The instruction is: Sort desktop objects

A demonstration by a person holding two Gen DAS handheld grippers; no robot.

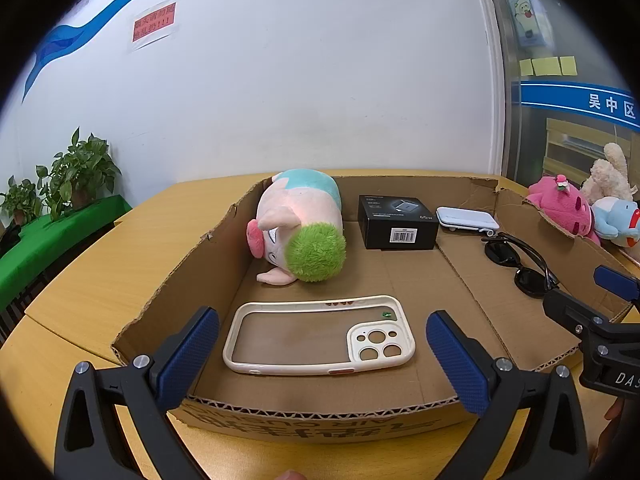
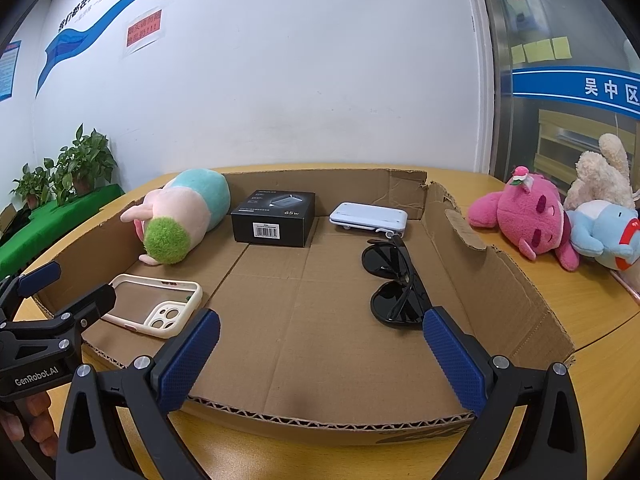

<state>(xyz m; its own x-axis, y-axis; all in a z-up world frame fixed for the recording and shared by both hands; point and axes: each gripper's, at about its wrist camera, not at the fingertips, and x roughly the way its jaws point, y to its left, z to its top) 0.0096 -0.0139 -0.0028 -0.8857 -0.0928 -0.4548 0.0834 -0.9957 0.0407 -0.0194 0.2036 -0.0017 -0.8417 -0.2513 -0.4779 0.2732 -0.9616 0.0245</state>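
Observation:
A shallow cardboard box (image 1: 312,408) (image 2: 320,420) on a wooden table holds a cream phone case (image 1: 320,334) (image 2: 156,306), a pink plush pig with a green tuft (image 1: 300,226) (image 2: 180,212), a black 65W charger box (image 1: 396,222) (image 2: 274,218), a pale blue flat device (image 1: 466,219) (image 2: 368,216) and black sunglasses (image 1: 516,264) (image 2: 394,280). My left gripper (image 1: 322,350) is open, its blue pads flanking the phone case from above the box's near wall. My right gripper (image 2: 320,354) is open and empty over the box floor, the sunglasses by its right pad.
Outside the box at the right lie a pink plush (image 2: 528,220), a blue plush (image 2: 604,236) and a cream plush (image 2: 600,176). Potted plants (image 2: 68,168) stand on a green-covered table far left. A white wall rises behind the table; a glass partition stands at the right.

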